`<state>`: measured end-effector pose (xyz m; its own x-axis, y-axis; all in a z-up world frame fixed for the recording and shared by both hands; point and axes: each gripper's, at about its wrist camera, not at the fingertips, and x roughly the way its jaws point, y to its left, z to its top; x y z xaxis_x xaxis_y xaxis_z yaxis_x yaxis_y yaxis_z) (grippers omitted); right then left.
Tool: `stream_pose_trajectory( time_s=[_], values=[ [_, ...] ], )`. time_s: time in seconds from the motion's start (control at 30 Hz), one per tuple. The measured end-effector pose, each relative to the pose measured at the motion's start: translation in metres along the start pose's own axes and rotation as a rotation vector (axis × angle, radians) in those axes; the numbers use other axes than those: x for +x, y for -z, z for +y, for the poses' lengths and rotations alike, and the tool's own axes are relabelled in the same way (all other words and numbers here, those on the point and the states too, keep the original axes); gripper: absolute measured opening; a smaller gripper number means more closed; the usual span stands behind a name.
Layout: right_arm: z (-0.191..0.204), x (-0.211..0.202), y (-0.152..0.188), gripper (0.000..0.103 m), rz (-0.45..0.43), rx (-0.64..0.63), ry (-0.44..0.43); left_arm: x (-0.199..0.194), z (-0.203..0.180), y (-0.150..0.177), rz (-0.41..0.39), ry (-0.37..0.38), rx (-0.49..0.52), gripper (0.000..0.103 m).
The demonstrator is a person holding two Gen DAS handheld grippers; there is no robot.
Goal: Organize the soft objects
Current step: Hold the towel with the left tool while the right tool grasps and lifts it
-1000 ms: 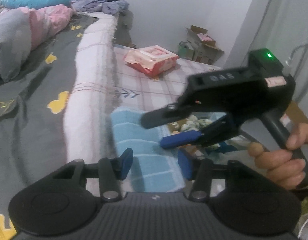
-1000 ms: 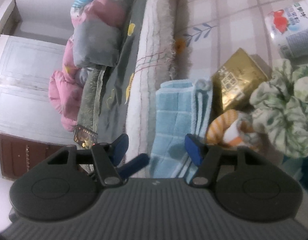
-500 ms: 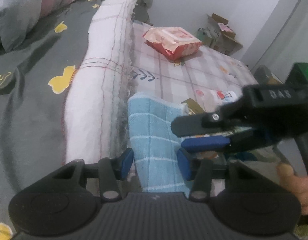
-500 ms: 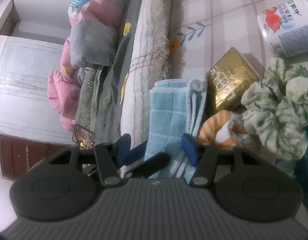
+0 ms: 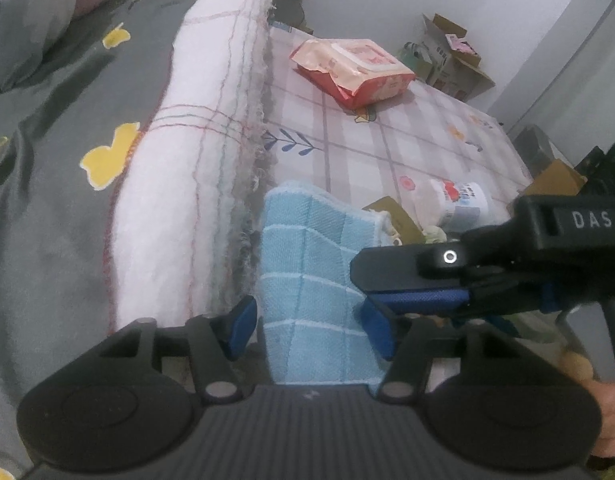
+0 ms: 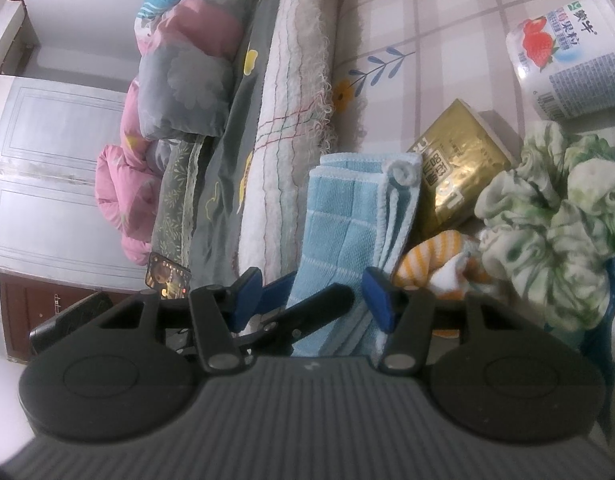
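Observation:
A folded light-blue checked towel [image 5: 311, 280] lies on the checked sheet beside a rolled white blanket [image 5: 195, 152]. My left gripper [image 5: 307, 330] is open, its blue pads on either side of the towel's near end. My right gripper [image 6: 313, 298] is also open over the same towel [image 6: 339, 232], and its body shows from the side in the left wrist view [image 5: 487, 272]. An orange-striped cloth [image 6: 435, 264] and a green-white scrunchie [image 6: 547, 216] lie right of the towel.
A gold packet [image 6: 455, 164] and a strawberry yogurt cup [image 6: 563, 68] sit beyond the soft items. A red wipes pack [image 5: 351, 68] lies farther up the sheet. A grey quilt [image 5: 47, 120] with yellow shapes covers the left. Cardboard boxes [image 5: 447, 56] stand by the wall.
Both grippers have moved closer to the blue towel, which now lies between each pair of fingers. The right gripper has dropped lower in the left wrist view.

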<state>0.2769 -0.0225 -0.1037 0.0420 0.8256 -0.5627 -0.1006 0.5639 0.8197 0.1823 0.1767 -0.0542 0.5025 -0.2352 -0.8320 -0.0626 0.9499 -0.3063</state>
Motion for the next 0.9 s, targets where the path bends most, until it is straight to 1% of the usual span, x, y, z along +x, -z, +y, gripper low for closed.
stream_pose_trajectory(
  time_s=[0.03,0.1,0.13,0.17,0.2,0.27,0.37,0.43,0.53,0.7,0.77,0.9],
  values=[
    [0.000,0.000,0.000,0.055,-0.001,0.003,-0.001,0.001,0.000,-0.001,0.002,0.015,-0.008,0.055],
    [0.000,0.000,-0.001,0.056,-0.006,0.006,0.002,0.002,0.001,0.000,-0.009,0.046,-0.028,0.042],
    [0.000,-0.001,-0.001,0.056,-0.010,0.007,0.005,0.002,0.001,0.000,-0.017,0.055,-0.031,0.038],
    [0.000,-0.002,-0.001,0.056,-0.013,0.010,0.007,0.000,0.001,0.001,-0.028,0.063,-0.035,0.031],
    [0.000,-0.003,-0.001,0.056,-0.015,0.014,0.007,-0.003,0.000,0.001,-0.042,0.068,-0.034,0.027],
    [0.000,-0.004,0.000,0.056,-0.015,0.017,0.008,-0.010,-0.005,0.004,-0.078,0.066,-0.010,0.024],
    [0.001,-0.005,0.000,0.058,-0.014,0.021,0.008,-0.022,-0.016,0.009,-0.132,0.056,0.038,0.020],
    [0.002,-0.006,0.000,0.061,-0.014,0.024,0.006,-0.032,-0.025,0.013,-0.177,0.056,0.078,0.018],
    [0.004,-0.008,0.003,0.065,-0.018,0.023,-0.001,-0.041,-0.036,0.018,-0.211,0.076,0.119,0.017],
    [0.012,-0.017,0.009,0.066,-0.040,0.011,-0.003,-0.051,-0.053,0.027,-0.249,0.093,0.177,0.017],
    [0.013,-0.021,0.012,0.062,-0.045,0.012,-0.005,-0.056,-0.058,0.031,-0.261,0.106,0.193,0.017],
    [0.010,-0.030,0.018,0.046,-0.059,0.040,-0.014,-0.063,-0.066,0.037,-0.271,0.118,0.215,0.017]
  ],
)
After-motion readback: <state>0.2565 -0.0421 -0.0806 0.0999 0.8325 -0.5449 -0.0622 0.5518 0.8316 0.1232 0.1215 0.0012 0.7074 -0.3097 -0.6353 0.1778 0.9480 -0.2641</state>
